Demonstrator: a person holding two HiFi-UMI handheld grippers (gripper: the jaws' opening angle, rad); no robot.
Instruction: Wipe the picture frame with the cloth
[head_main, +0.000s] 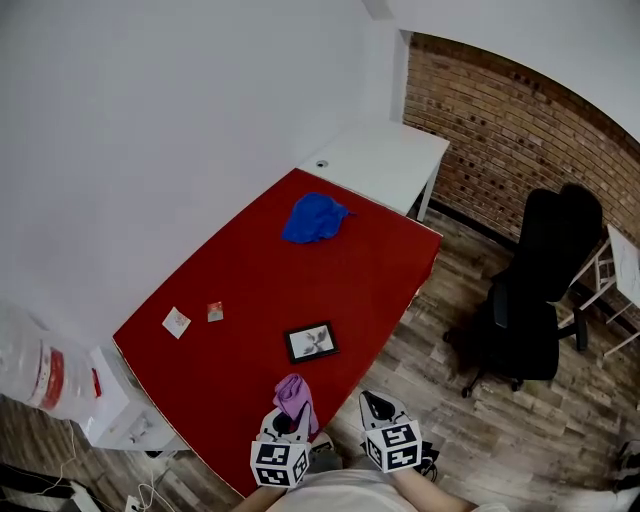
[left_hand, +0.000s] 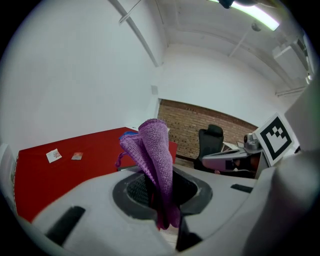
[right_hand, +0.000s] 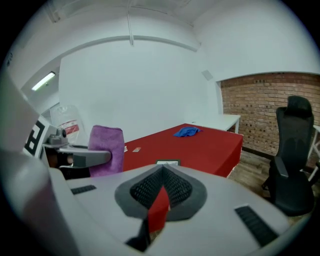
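Note:
A small black picture frame (head_main: 311, 342) lies flat on the red table (head_main: 250, 280), near its front edge. My left gripper (head_main: 296, 410) hovers just in front of the frame, shut on a purple cloth (head_main: 293, 393) that sticks up out of the jaws (left_hand: 156, 150). Beside it to the right, my right gripper (head_main: 373, 403) is off the table's edge, shut with nothing in it. In the right gripper view the frame (right_hand: 167, 163) shows just beyond the shut right gripper (right_hand: 162, 186), with the purple cloth (right_hand: 106, 149) at the left.
A crumpled blue cloth (head_main: 315, 218) lies at the table's far end. Two small cards (head_main: 176, 322) (head_main: 215, 312) sit near the left edge. A white side table (head_main: 385, 160) stands beyond. A black office chair (head_main: 540, 290) is on the wooden floor to the right.

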